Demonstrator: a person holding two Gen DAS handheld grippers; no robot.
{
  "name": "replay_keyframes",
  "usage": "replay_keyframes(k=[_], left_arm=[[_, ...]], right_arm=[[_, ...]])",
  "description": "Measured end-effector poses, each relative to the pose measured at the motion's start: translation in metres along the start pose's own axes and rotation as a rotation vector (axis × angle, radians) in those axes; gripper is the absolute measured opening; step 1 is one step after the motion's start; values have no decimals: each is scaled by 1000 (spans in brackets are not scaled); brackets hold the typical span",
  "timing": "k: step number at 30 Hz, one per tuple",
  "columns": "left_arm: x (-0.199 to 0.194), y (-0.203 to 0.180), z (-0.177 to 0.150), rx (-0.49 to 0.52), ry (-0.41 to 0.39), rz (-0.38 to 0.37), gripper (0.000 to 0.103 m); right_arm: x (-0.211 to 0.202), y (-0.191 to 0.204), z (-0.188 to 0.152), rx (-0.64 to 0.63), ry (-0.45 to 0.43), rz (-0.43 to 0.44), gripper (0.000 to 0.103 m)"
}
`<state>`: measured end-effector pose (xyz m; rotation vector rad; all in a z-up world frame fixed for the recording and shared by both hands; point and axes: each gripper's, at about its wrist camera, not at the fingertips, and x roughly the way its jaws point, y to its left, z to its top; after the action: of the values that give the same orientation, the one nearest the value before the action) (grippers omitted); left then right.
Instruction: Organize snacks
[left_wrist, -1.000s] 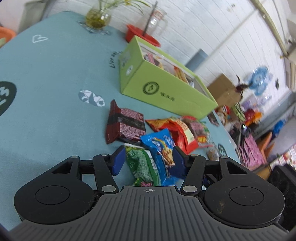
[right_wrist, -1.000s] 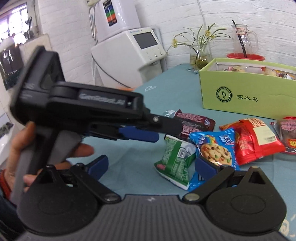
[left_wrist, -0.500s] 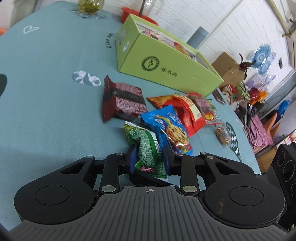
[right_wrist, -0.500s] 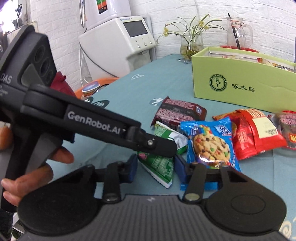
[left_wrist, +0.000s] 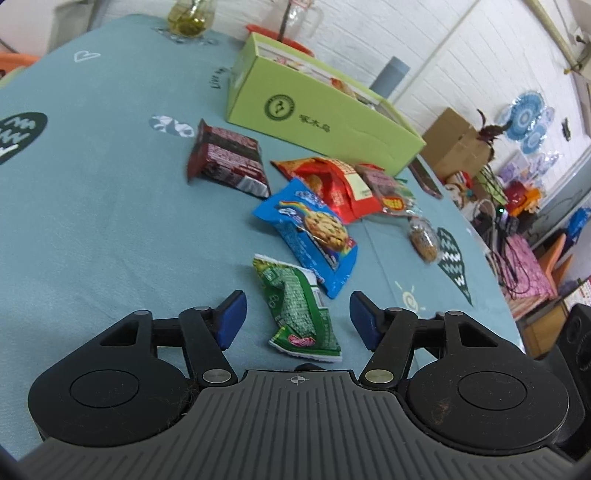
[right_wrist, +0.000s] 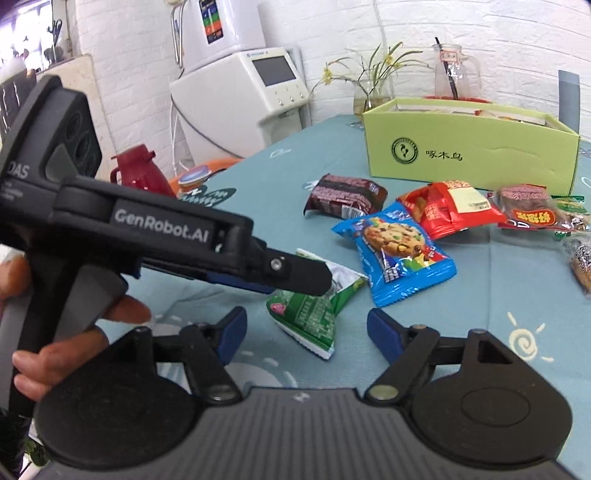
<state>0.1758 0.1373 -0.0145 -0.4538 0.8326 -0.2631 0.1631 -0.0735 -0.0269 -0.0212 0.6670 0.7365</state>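
Observation:
A green snack packet (left_wrist: 299, 310) lies on the blue tablecloth between the open jaws of my left gripper (left_wrist: 297, 319), touching neither pad. It also shows in the right wrist view (right_wrist: 314, 310), partly hidden by the left gripper's body (right_wrist: 159, 229). My right gripper (right_wrist: 306, 328) is open and empty, just in front of the green packet. A blue cookie packet (left_wrist: 314, 229) lies beyond it, with a red packet (left_wrist: 340, 184), a dark red packet (left_wrist: 225, 158) and others. The green box (left_wrist: 314, 114) stands behind, open, with snacks inside.
A small brown snack (left_wrist: 423, 238) lies to the right on the table. A vase (right_wrist: 369, 92) and a glass jug (right_wrist: 454, 74) stand behind the box. A white appliance (right_wrist: 240, 92) and a red flask (right_wrist: 136, 170) stand off the table's left side.
My left gripper was shut on the green packet half a second ago and has opened, leaving it on the cloth. My right gripper has also opened wider.

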Motion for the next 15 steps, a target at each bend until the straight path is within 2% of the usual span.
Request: replay_keyframes(k=[2,5,6,7,8,11,15], left_arm=[[3,1,1,-1,12,-9,41],[12,1,0,6,32,-23,32],[15,1,-2,15,35,-29,23],[16,1,-3,21,32,-25,10],[16,2,-5,21,34,-45,4],[11,5,-9,6,21,-53,2],[-4,0,6,-18,-24,-80,2]], right_arm=[[5,-1,0,17,-3,7,79],[15,-2,-1,23,11,7,77],[16,0,-2,5,-5,-3,74],[19,5,-3,-26,-12,-29,68],[20,8,-4,-47,-11,-36,63],[15,13,-3,-65,-6,-18,54],[6,12,14,-66,-44,-3,54]])
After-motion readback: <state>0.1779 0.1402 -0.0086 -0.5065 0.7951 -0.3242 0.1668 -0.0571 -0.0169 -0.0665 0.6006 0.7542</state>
